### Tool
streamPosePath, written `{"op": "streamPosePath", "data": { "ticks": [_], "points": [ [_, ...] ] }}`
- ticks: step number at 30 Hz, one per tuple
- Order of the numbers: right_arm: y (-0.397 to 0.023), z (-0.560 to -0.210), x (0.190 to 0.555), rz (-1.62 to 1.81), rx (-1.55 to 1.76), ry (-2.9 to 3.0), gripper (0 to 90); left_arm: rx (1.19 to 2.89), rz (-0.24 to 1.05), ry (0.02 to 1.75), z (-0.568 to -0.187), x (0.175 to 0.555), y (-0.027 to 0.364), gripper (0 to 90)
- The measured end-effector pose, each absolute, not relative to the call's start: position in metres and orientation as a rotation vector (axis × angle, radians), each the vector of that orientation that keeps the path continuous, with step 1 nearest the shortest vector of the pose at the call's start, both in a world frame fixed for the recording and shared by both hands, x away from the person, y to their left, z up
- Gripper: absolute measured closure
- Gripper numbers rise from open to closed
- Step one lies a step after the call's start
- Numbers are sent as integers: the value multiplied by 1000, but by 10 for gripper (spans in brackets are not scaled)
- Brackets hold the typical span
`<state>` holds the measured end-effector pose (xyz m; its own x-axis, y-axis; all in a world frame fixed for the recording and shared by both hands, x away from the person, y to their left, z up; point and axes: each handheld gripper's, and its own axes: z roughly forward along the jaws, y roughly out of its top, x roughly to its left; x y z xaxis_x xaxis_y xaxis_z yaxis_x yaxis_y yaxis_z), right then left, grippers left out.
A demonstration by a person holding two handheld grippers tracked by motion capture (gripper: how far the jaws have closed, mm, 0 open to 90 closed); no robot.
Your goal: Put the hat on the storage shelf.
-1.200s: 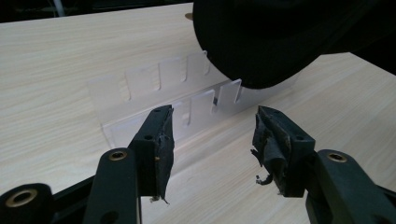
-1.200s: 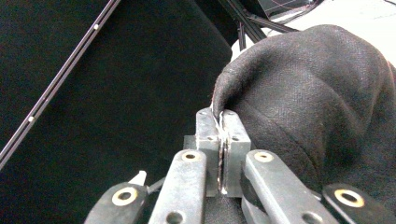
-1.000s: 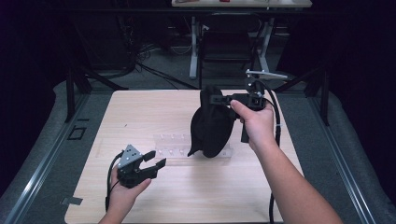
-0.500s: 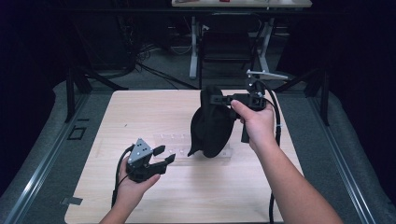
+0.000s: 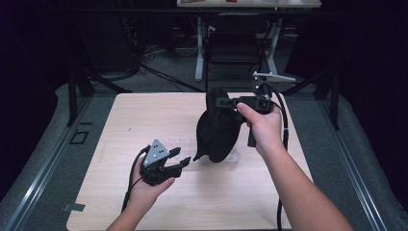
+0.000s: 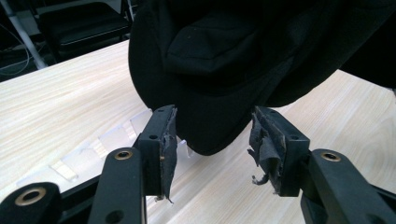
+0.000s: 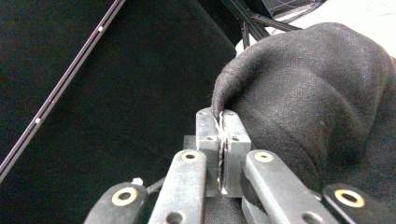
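Note:
A black cap (image 5: 219,130) hangs above the wooden table (image 5: 144,115), its brim pointing down. My right gripper (image 5: 222,102) is shut on the cap's top edge; in the right gripper view the jaws (image 7: 222,116) pinch a fold of the black fabric (image 7: 317,93). My left gripper (image 5: 182,158) sits low at the cap's left, pointing at the brim. In the left gripper view the brim tip (image 6: 205,140) hangs between the two open jaws (image 6: 212,135). The pads (image 6: 169,140) do not press on it. These jaws have just been closing a little.
A clear plastic piece (image 5: 190,147) lies flat on the table under the cap, seen as pale strips (image 6: 116,140) in the left gripper view. A chair (image 5: 235,48) and desk legs stand on the dark floor beyond the table's far edge.
My left gripper has moved right and slightly up, toward the cap's brim, and its jaws have narrowed a little. The right gripper and the cap have stayed still.

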<state>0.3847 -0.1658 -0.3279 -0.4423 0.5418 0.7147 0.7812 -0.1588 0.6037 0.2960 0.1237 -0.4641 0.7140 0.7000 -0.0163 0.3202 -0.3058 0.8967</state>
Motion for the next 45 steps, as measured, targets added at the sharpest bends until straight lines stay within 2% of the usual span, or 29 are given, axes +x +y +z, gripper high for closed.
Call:
{"op": "streamPosePath", "data": {
  "ticks": [7,16,21,30,45],
  "points": [
    [-165,-328,385,-1648,-1523,-1878,884,1925,464,761,-462,296,112,525],
    [-164,-329,386,-1651,-1519,-1872,883,1954,448,728,-462,298,100,596],
    [-162,-329,386,-1656,-1513,-1867,884,1974,463,718,-462,300,93,625],
    [-160,-330,386,-1660,-1508,-1859,883,2004,484,702,-466,301,84,736],
    [-160,-331,385,-1661,-1498,-1854,881,2038,556,681,-469,299,80,798]
  ]
}}
